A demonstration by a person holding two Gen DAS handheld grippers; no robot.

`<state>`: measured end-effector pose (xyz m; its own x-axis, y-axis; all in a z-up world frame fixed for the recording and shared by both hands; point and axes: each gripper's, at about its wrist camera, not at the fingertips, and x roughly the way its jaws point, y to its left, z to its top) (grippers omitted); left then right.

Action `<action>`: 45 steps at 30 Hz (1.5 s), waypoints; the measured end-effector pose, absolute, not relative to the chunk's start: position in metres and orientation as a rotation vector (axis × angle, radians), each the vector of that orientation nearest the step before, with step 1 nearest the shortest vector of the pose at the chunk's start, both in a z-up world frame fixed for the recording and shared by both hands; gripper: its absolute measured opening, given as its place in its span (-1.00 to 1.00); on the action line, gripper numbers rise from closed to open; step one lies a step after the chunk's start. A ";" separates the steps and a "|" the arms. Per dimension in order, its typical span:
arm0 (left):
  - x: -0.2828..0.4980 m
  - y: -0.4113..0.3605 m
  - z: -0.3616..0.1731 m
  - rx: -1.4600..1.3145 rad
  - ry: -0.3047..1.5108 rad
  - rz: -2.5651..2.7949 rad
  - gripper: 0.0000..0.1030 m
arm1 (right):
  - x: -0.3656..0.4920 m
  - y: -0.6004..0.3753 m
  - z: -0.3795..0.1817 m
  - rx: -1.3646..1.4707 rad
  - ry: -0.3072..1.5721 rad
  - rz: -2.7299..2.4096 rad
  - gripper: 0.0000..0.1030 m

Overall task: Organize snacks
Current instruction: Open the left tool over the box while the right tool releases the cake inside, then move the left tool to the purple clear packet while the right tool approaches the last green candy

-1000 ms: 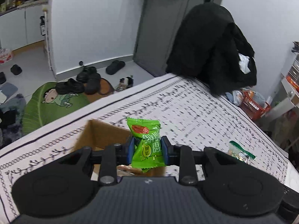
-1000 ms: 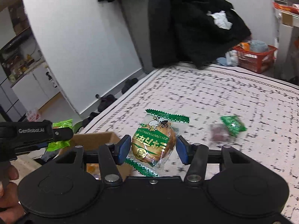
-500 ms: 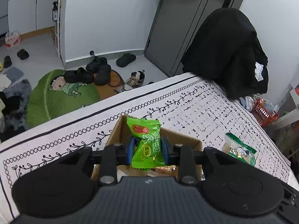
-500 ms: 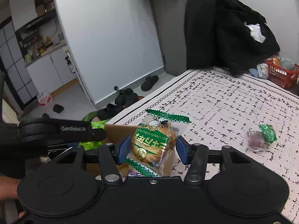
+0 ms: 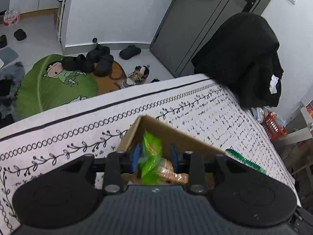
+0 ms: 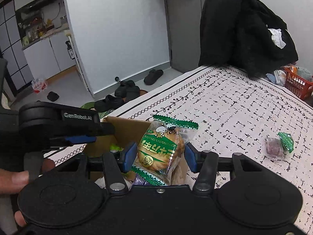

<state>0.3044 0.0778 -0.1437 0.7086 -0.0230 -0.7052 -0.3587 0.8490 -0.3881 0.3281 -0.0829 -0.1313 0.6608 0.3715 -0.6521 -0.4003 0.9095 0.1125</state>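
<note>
A brown cardboard box (image 5: 166, 131) stands on the patterned tablecloth, with wrapped biscuits (image 5: 172, 174) inside. My left gripper (image 5: 155, 159) is open over the box; a blurred green snack packet (image 5: 150, 156) sits loose between its blue pads, dropping into the box. My right gripper (image 6: 158, 156) is shut on a bun in a clear and green wrapper (image 6: 161, 148), held above the box (image 6: 125, 131). The left gripper (image 6: 82, 135) shows at left in the right wrist view.
A small green-wrapped snack (image 6: 279, 143) lies on the tablecloth (image 6: 244, 105) to the right. Another green packet (image 5: 244, 161) lies right of the box. A black coat (image 5: 240, 58) hangs at the table's far end. Shoes and a green mat (image 5: 54, 82) lie on the floor.
My left gripper has opened and let go of the green packet, which falls into the box. Both grippers have moved forward over the box; the right still holds the bun.
</note>
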 end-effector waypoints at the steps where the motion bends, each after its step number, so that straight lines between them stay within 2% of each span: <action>1: 0.304 0.081 -0.144 -0.555 0.766 0.193 -0.35 | 0.328 -0.080 -0.133 -0.053 0.729 0.434 0.04; 4: 0.303 0.089 -0.145 -0.585 0.759 0.187 -0.28 | 0.329 -0.078 -0.136 -0.079 0.748 0.420 0.09; 9: 0.302 0.096 -0.144 -0.622 0.778 0.172 -0.18 | 0.327 -0.083 -0.132 -0.083 0.744 0.399 0.38; 11: 0.300 0.094 -0.140 -0.611 0.775 0.176 0.14 | 0.326 -0.088 -0.131 -0.089 0.741 0.387 0.38; 13: 0.298 0.091 -0.137 -0.586 0.769 0.191 0.32 | 0.327 -0.097 -0.129 -0.088 0.741 0.376 0.38; 20: 0.296 0.077 -0.130 -0.562 0.787 0.191 0.64 | 0.331 -0.139 -0.126 -0.055 0.747 0.309 0.41; 26: 0.295 0.052 -0.120 -0.526 0.792 0.172 0.71 | 0.334 -0.171 -0.122 -0.026 0.743 0.272 0.43; 30: 0.294 0.034 -0.112 -0.485 0.777 0.169 0.78 | 0.335 -0.190 -0.121 0.003 0.742 0.251 0.59; 34: 0.295 0.020 -0.108 -0.452 0.763 0.164 1.00 | 0.340 -0.210 -0.123 0.044 0.753 0.230 0.64; 39: 0.298 -0.002 -0.104 -0.391 0.746 0.119 1.00 | 0.343 -0.231 -0.124 0.078 0.756 0.188 0.83; 45: 0.306 -0.034 -0.102 -0.355 0.755 0.086 1.00 | 0.350 -0.257 -0.129 0.121 0.754 0.164 0.87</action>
